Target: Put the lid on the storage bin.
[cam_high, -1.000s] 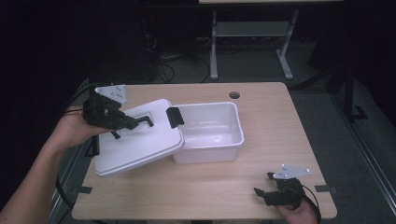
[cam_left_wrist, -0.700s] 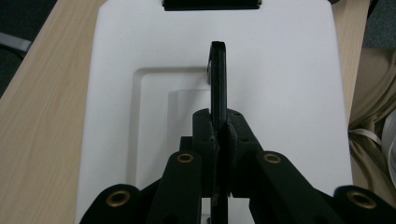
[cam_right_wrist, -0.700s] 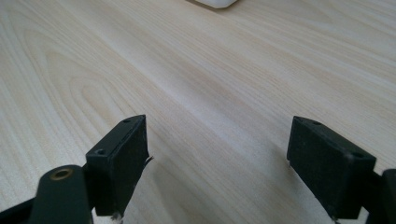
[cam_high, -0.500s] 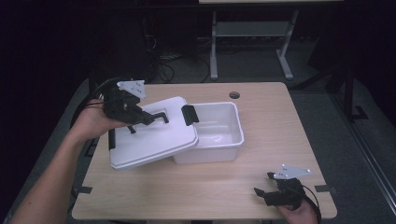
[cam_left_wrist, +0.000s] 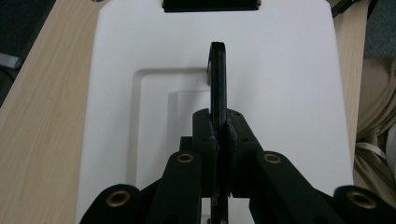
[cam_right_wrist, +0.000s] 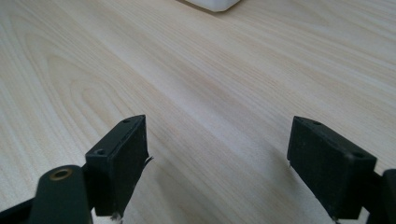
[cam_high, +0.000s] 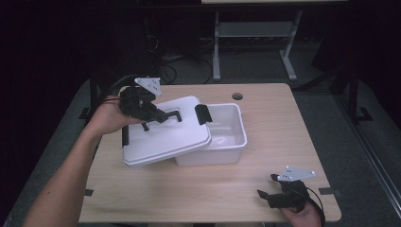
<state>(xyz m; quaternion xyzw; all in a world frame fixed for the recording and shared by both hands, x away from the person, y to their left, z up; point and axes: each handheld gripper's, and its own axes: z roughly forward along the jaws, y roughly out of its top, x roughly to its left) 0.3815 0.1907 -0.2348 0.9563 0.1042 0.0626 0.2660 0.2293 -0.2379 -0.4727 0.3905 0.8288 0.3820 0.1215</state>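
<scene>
A white lid (cam_high: 163, 132) with a black handle (cam_high: 171, 115) and black end clips lies tilted across the left part of an open white box (cam_high: 222, 137). My left gripper (cam_high: 163, 116) is shut on that handle (cam_left_wrist: 218, 84), its jaws pinching the thin black bar from both sides over the lid (cam_left_wrist: 280, 74). My right gripper (cam_high: 268, 189) rests at the table's near right corner, jaws wide apart. In the right gripper view the right gripper (cam_right_wrist: 217, 154) has only bare wood between its fingers, and a white corner of the box (cam_right_wrist: 212, 4) shows far ahead.
The wooden table (cam_high: 283, 123) has a round cable hole (cam_high: 237, 96) behind the box. A black clip (cam_high: 203, 113) sits at the lid's right end. Dark floor, cables and a grey table frame (cam_high: 217, 42) lie beyond the far edge.
My left gripper has carried the lid to the right, so it now overlaps the box's left part. The right gripper has stayed put.
</scene>
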